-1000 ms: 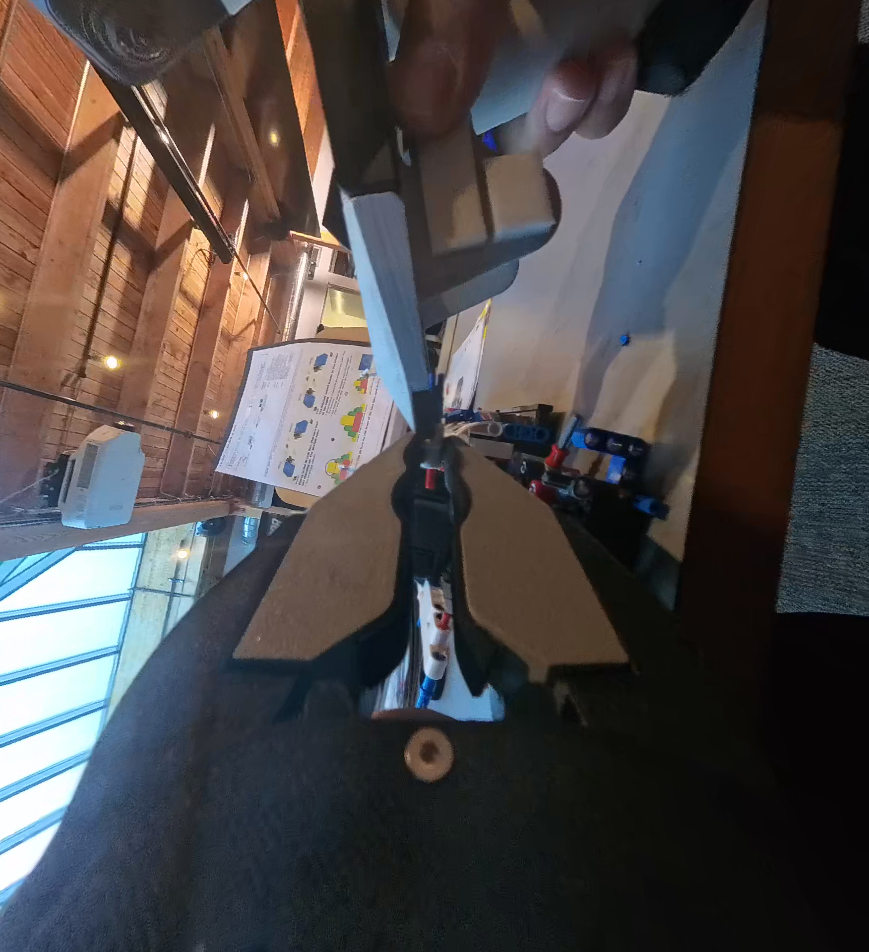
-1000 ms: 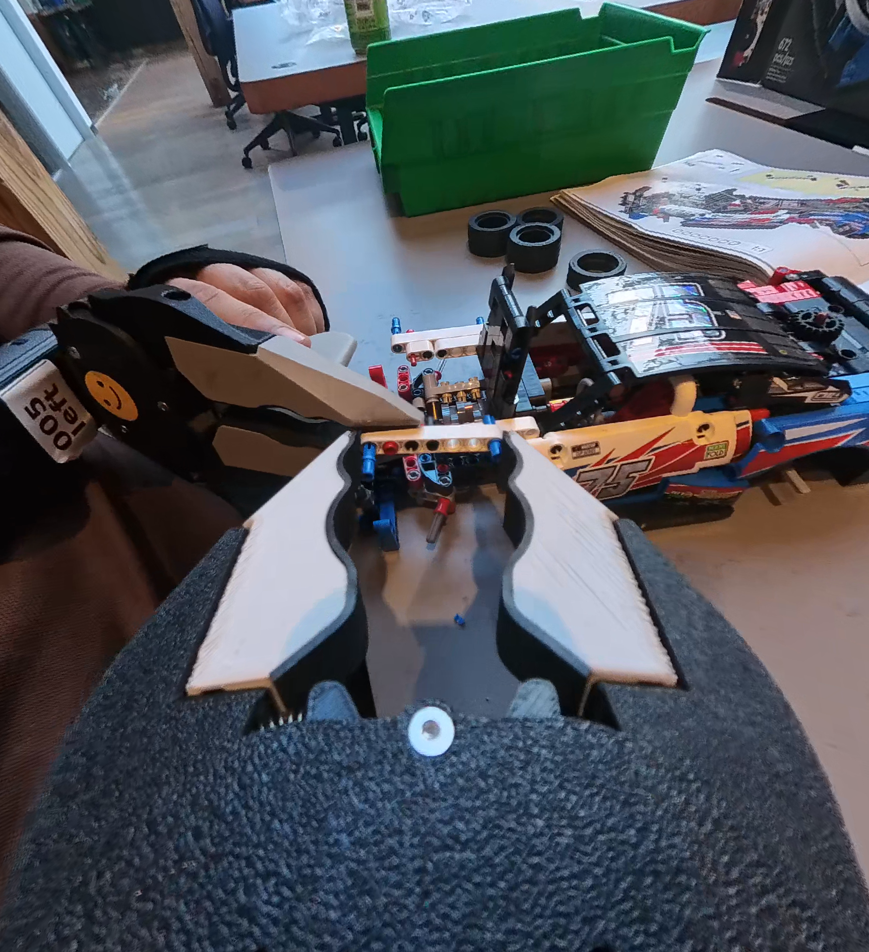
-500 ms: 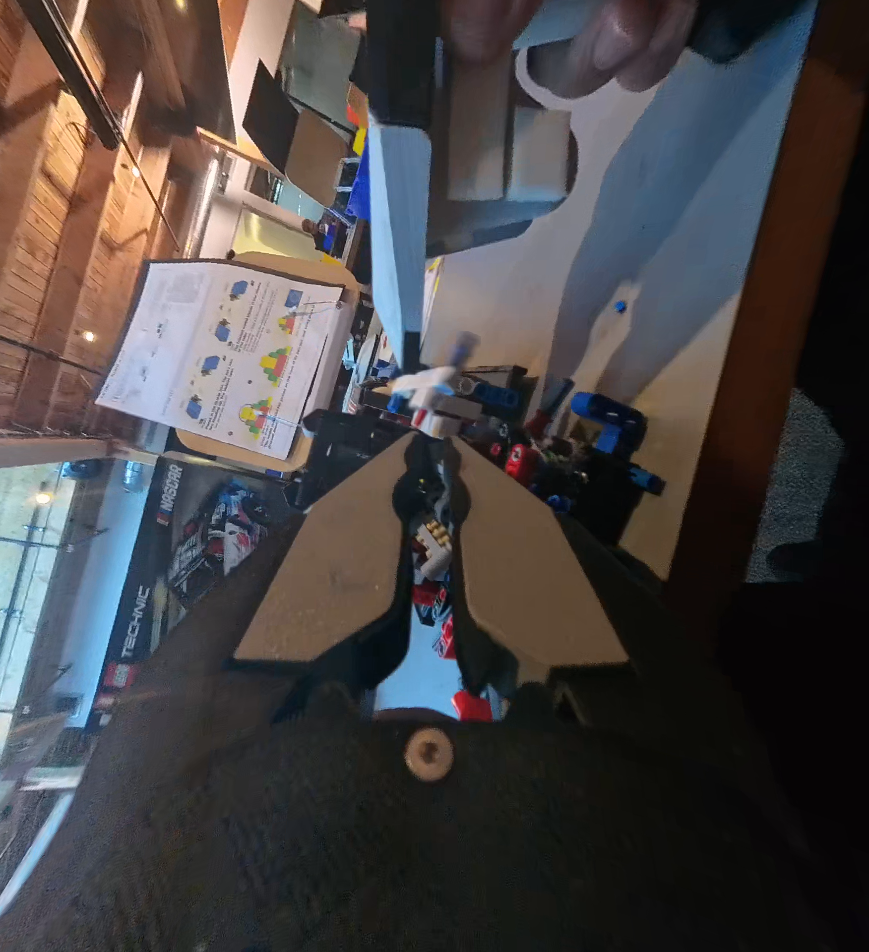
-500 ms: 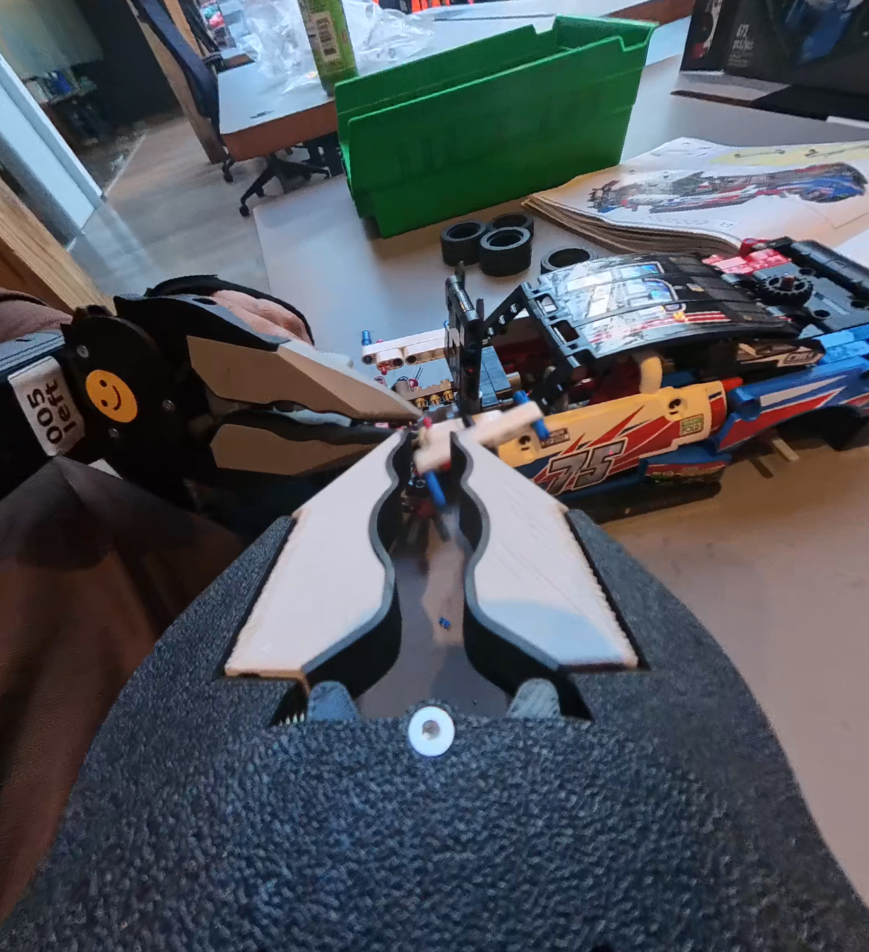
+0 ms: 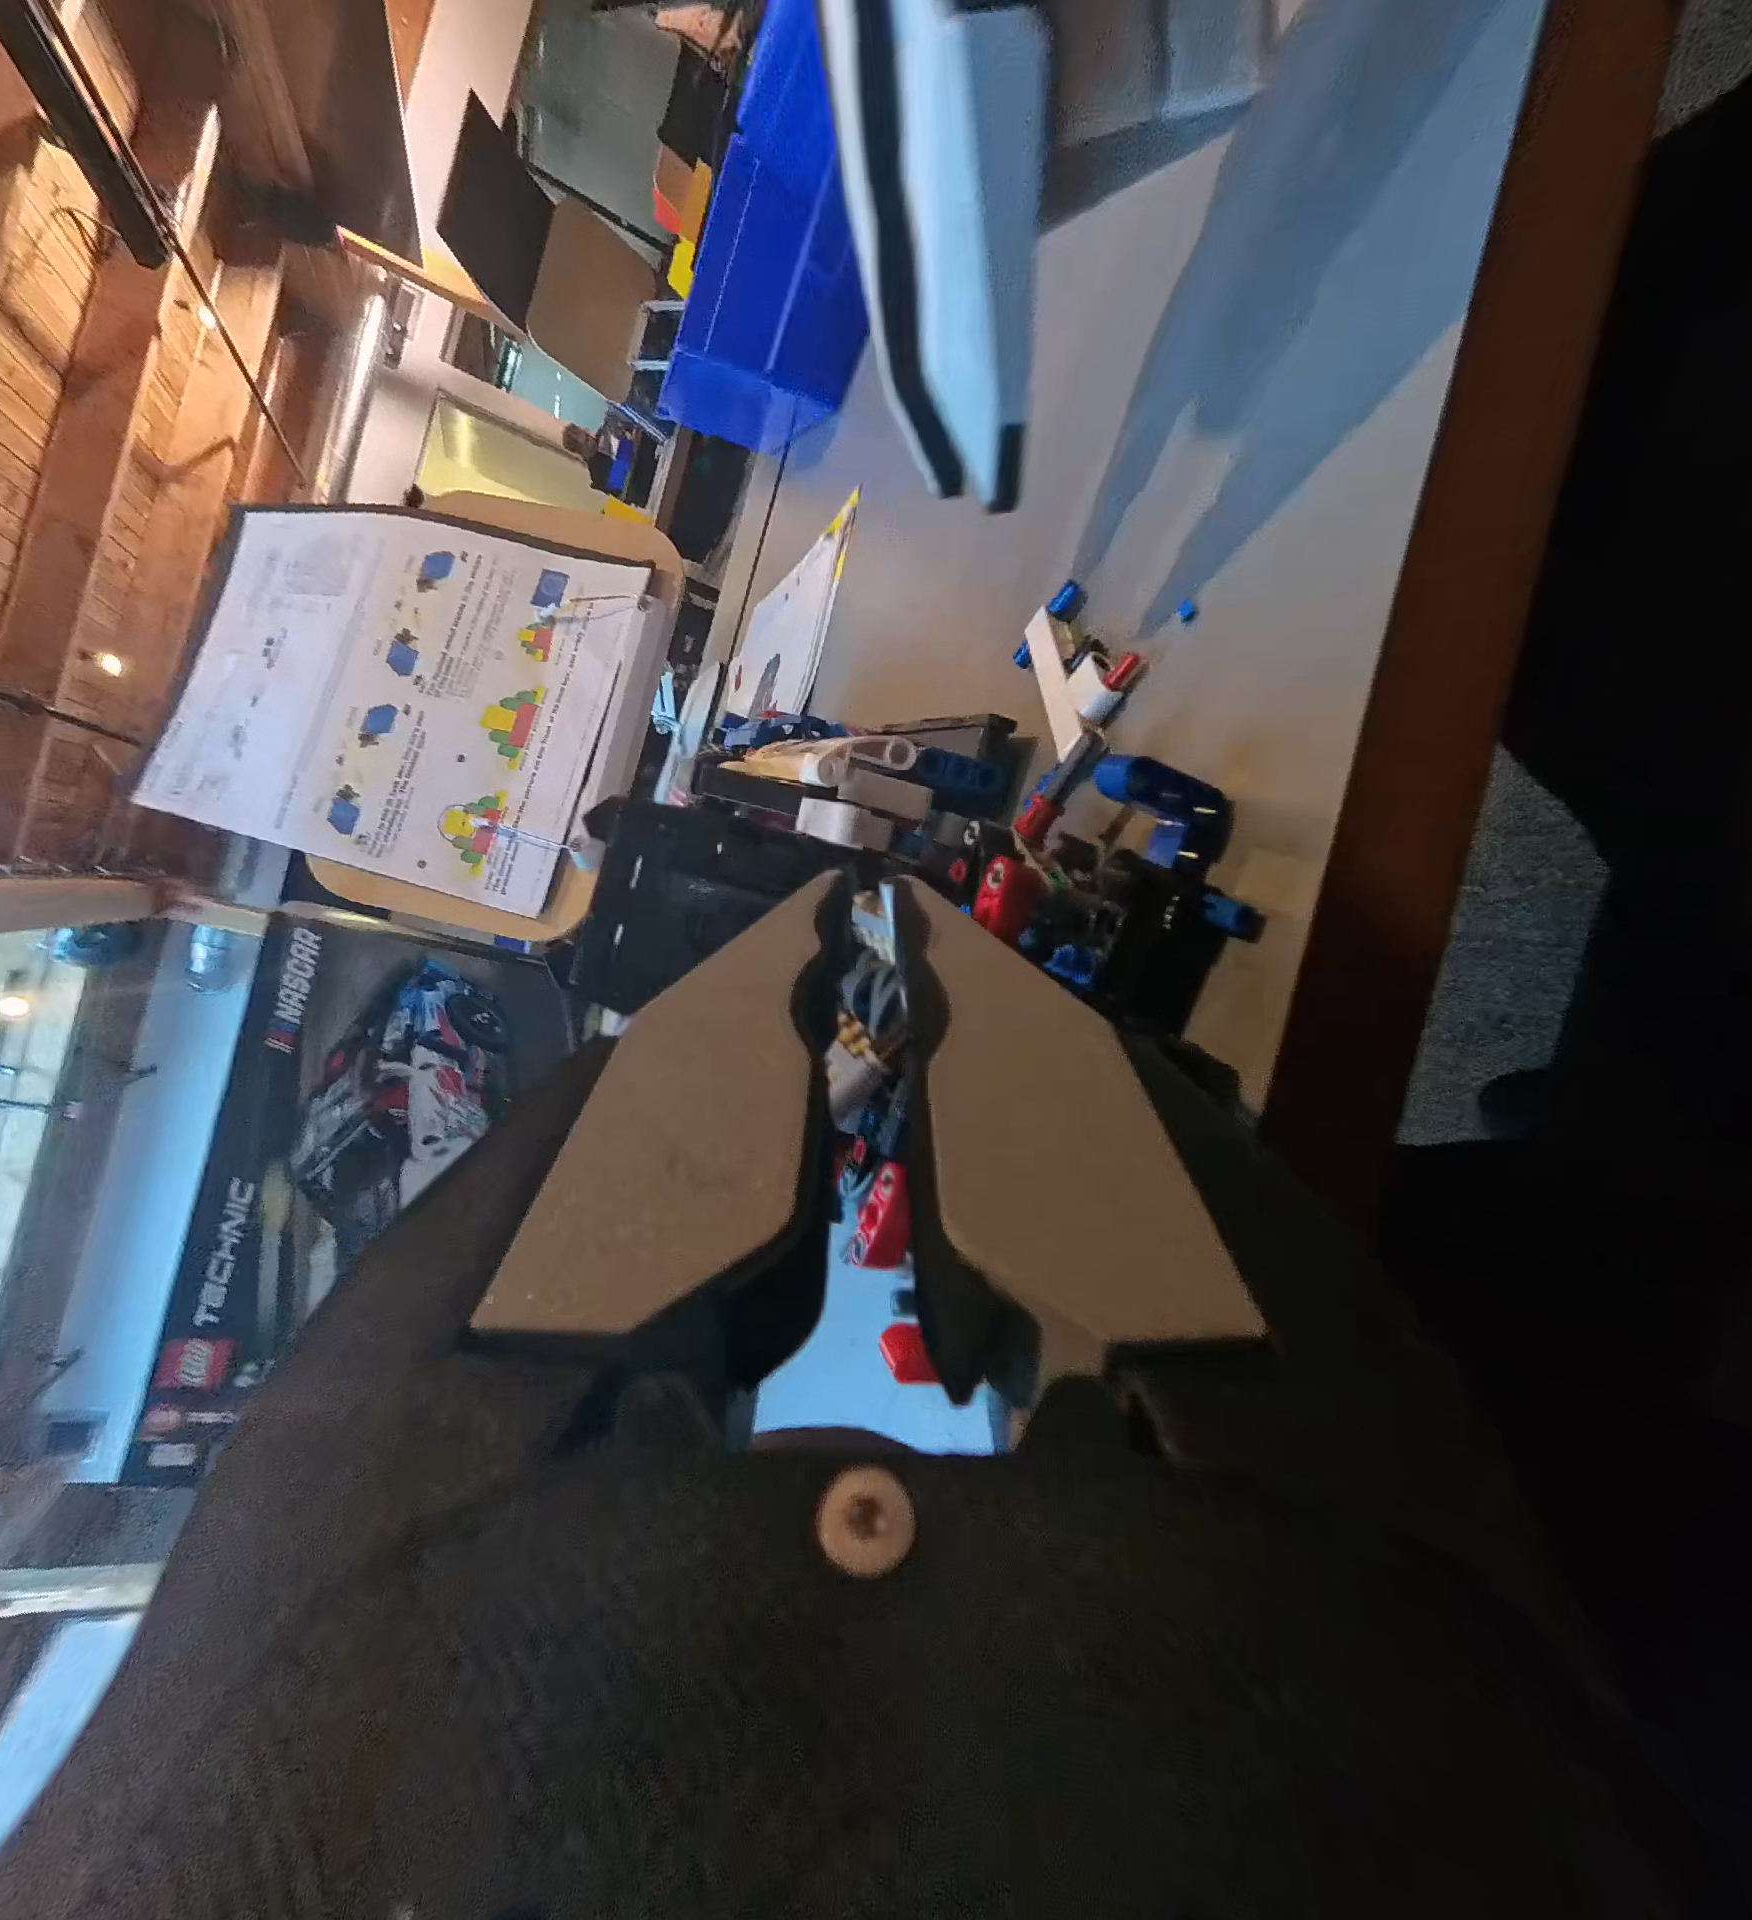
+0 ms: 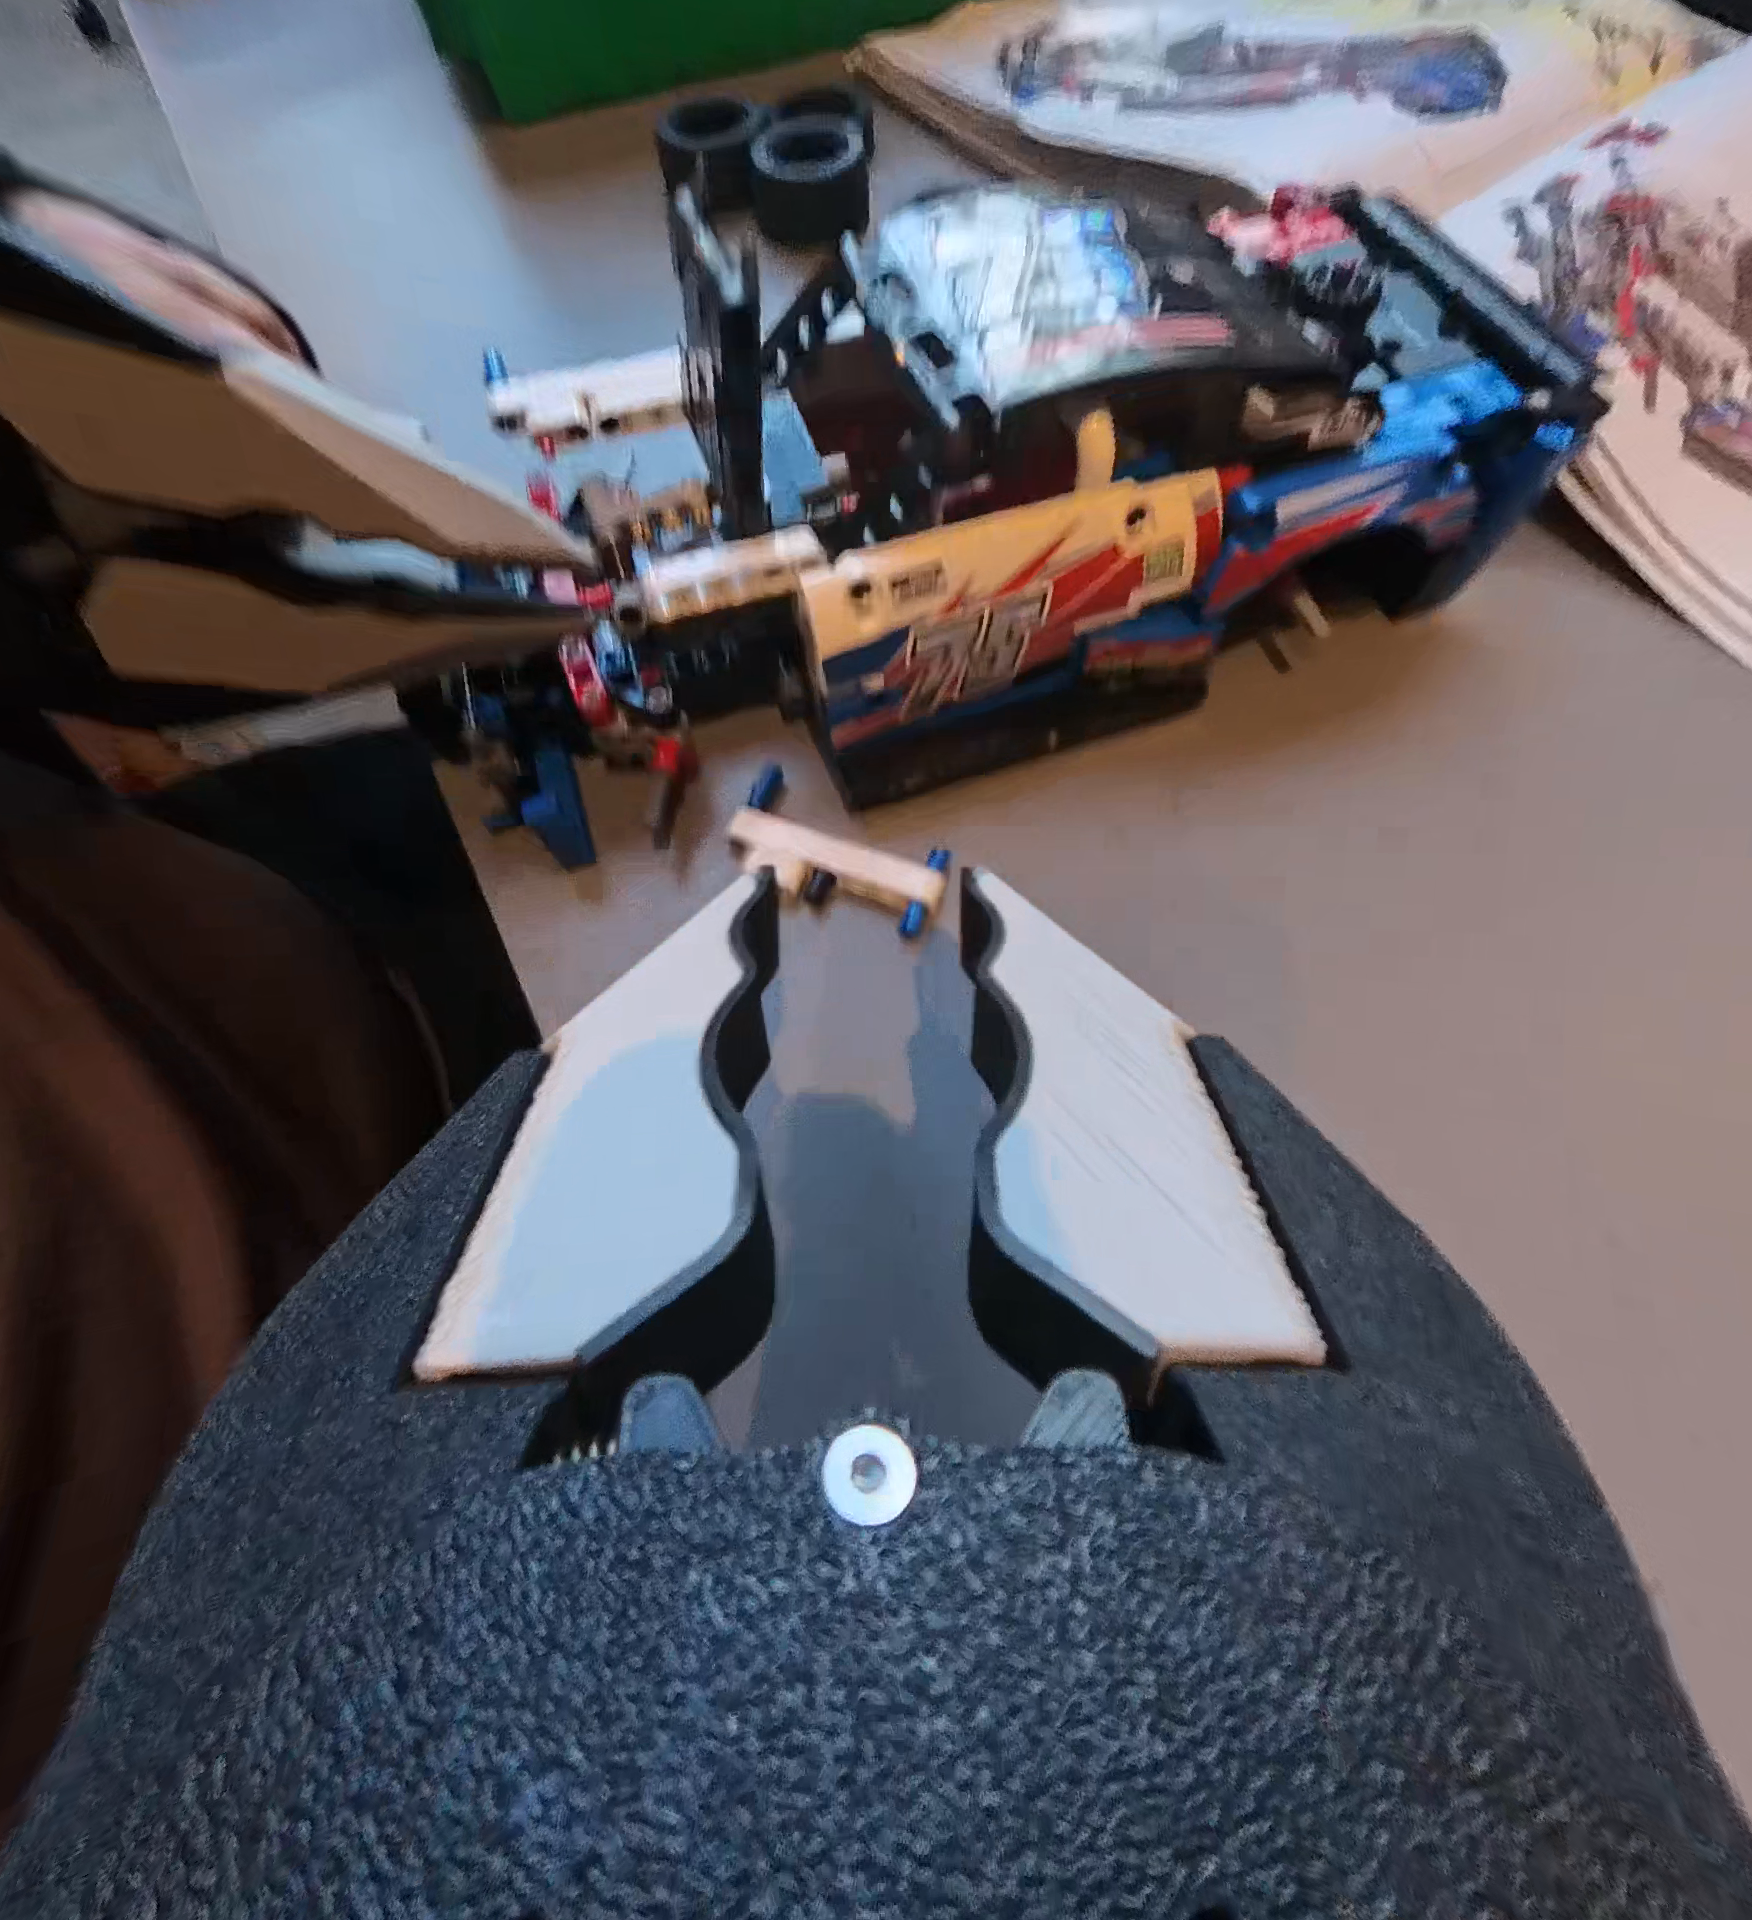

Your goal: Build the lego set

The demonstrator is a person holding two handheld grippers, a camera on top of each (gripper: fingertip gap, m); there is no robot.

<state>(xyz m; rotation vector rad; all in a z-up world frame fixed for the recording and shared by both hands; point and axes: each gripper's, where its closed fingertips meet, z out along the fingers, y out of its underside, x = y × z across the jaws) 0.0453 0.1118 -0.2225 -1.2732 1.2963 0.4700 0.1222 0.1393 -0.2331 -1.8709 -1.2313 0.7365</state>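
The blue, white and red lego race car (image 6: 1059,561) stands on the table, its open front end towards the left. My left gripper (image 6: 581,582) is shut on that front end; in the left wrist view its fingertips (image 5: 864,891) pinch parts of the car (image 5: 851,831). My right gripper (image 6: 864,883) is open and empty. A white beam with blue pins (image 6: 836,860) lies on the table just beyond its fingertips, in front of the car. The beam also shows in the left wrist view (image 5: 1069,675), with one right finger (image 5: 955,312) above it.
Three black tyres (image 6: 768,145) lie behind the car, with a green bin (image 6: 643,42) beyond them. Open instruction books (image 6: 1682,364) lie at the right. The table edge (image 6: 498,935) runs near my left side. A blue bin (image 5: 768,291) and the set's box (image 5: 259,1143) stand farther off. The grippers' ends are close to 9 cm from one another.
My right gripper closed on the white beam at the car's front, pulled it away, then opened; the beam now lies on the table. The left gripper stays shut on the car's front.
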